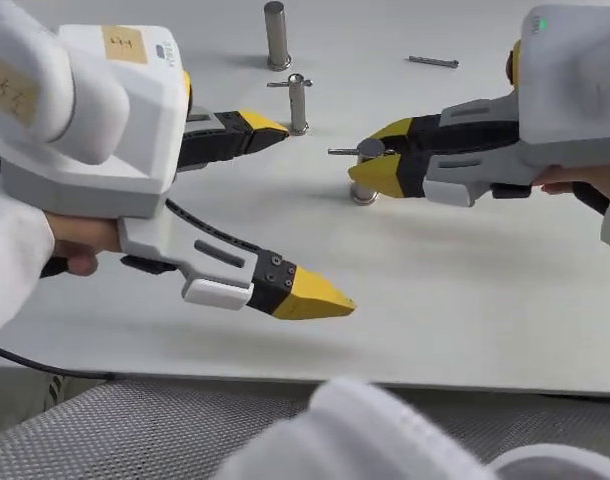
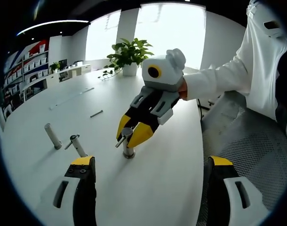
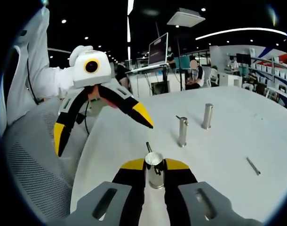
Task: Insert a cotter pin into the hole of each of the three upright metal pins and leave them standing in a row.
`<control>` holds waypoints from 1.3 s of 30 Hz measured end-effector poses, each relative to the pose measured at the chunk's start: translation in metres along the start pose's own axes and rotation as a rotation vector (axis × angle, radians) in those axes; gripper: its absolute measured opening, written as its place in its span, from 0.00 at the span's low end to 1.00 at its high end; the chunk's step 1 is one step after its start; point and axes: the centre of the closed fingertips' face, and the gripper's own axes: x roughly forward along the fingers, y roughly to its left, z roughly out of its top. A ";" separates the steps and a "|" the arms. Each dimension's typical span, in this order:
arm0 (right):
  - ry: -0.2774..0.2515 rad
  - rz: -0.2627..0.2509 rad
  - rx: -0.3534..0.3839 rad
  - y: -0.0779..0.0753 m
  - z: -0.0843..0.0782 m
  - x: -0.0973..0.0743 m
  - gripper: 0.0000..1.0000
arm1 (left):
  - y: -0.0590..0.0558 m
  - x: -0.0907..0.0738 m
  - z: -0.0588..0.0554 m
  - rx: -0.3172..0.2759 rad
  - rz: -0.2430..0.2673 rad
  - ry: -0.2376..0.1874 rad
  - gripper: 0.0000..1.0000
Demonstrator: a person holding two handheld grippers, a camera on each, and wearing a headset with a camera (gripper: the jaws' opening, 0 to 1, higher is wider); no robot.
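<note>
On the white table (image 1: 465, 300), the right gripper (image 1: 371, 153) clamps the nearest metal pin (image 1: 364, 193) (a cotter pin (image 1: 342, 151) sticks from its top). The left gripper (image 1: 313, 218) hovers beside, jaws wide apart. The middle pin (image 1: 298, 108) and far pin (image 1: 276, 35) stand upright behind.

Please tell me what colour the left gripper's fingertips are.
Yellow. The fingertips of the left gripper show best in the head view.

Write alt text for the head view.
The right gripper clamps its yellow-tipped tongs on the nearest upright steel pin, a cotter pin jutting from its head. The left gripper gapes empty. Behind on the white table: a second steel pin with cotter fitted, a bare third pin, a loose cotter pin.
</note>
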 end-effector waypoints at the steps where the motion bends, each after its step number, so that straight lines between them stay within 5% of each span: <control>1: 0.002 -0.002 -0.004 -0.001 0.000 0.000 0.09 | 0.001 -0.001 0.000 0.001 0.004 -0.001 0.99; 4: -0.002 -0.003 0.056 -0.002 0.003 0.000 0.08 | 0.004 -0.003 0.002 0.000 0.021 -0.007 0.99; 9: 0.012 -0.005 0.006 -0.007 0.004 0.001 0.08 | 0.010 -0.006 0.003 -0.008 0.047 -0.014 0.99; 17: 0.009 -0.034 -0.023 -0.042 0.010 -0.005 0.08 | 0.012 -0.010 -0.002 -0.037 0.065 -0.008 0.99; 24: -0.003 -0.060 -0.026 -0.058 0.008 -0.010 0.08 | 0.011 -0.012 -0.004 -0.056 0.077 -0.001 0.99; 28: -0.003 -0.052 -0.025 -0.062 0.005 -0.009 0.08 | 0.007 -0.010 -0.013 -0.035 0.084 0.052 0.99; 39: -0.040 -0.019 -0.045 -0.067 0.012 0.000 0.08 | 0.010 -0.009 -0.013 -0.062 0.083 0.040 0.99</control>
